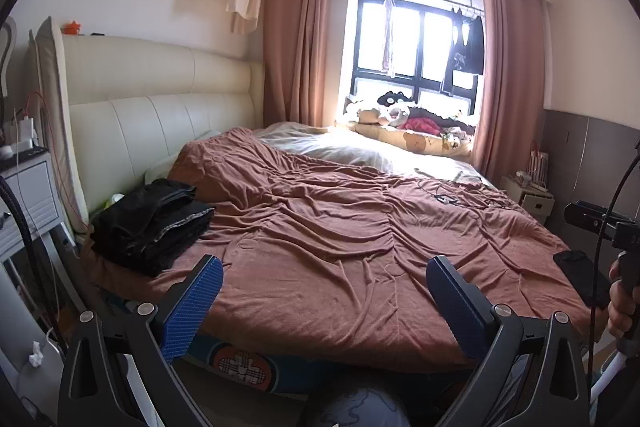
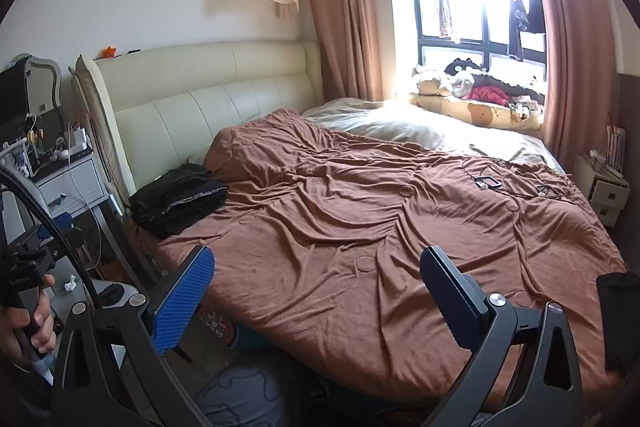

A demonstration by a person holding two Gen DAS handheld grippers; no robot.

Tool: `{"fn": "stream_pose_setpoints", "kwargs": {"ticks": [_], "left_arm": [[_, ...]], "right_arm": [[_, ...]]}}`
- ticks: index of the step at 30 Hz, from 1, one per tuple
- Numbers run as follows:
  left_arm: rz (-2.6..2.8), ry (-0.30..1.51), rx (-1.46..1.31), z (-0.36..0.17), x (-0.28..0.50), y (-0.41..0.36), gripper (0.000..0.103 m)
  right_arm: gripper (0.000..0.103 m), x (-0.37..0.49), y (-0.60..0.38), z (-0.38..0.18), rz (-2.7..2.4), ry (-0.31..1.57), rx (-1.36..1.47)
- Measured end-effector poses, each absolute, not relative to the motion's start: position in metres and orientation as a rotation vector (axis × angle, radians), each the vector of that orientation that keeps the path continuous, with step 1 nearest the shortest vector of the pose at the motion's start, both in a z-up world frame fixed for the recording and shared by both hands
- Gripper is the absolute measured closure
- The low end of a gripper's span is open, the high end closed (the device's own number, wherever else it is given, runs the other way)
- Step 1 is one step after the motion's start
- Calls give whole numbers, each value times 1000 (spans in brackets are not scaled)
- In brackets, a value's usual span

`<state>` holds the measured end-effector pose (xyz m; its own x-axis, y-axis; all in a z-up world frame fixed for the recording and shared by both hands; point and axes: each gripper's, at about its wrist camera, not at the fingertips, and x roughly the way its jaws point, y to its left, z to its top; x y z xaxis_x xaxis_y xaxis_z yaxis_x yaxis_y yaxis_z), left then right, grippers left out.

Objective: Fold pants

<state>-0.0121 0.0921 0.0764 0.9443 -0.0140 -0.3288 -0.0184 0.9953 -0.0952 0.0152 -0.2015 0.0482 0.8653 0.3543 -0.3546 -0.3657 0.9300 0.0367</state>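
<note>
Pants (image 1: 150, 223), black and already stacked folded at the bed's (image 1: 340, 267) head-left corner by the headboard (image 1: 160, 99), look finished or untouched to me, so with my left tool (image 1: 324, 283) and right tool (image 2: 316, 273) both spread empty, next I reach for them.

Both wrist cameras sit near the foot edge of the bed (image 1: 340, 227), facing the cream headboard (image 1: 160, 99) and window (image 2: 480, 7). The right-wrist view stands rightward of the left. Shared: brown duvet (image 2: 360, 207), folded black pants (image 1: 152, 223), window-side curtains (image 2: 348, 7).
</note>
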Motion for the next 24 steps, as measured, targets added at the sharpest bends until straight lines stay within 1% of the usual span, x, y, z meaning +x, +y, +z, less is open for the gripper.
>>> {"fn": "stream_pose_setpoints", "kwargs": {"ticks": [13,24], "left_arm": [[-15,330,-87,51,-34,65,1],[-3,324,-112,40,-41,65,1]], "right_arm": [[0,-28,-193,21,356,348,-30],[0,-36,-196,-10,312,376,-45]]}}
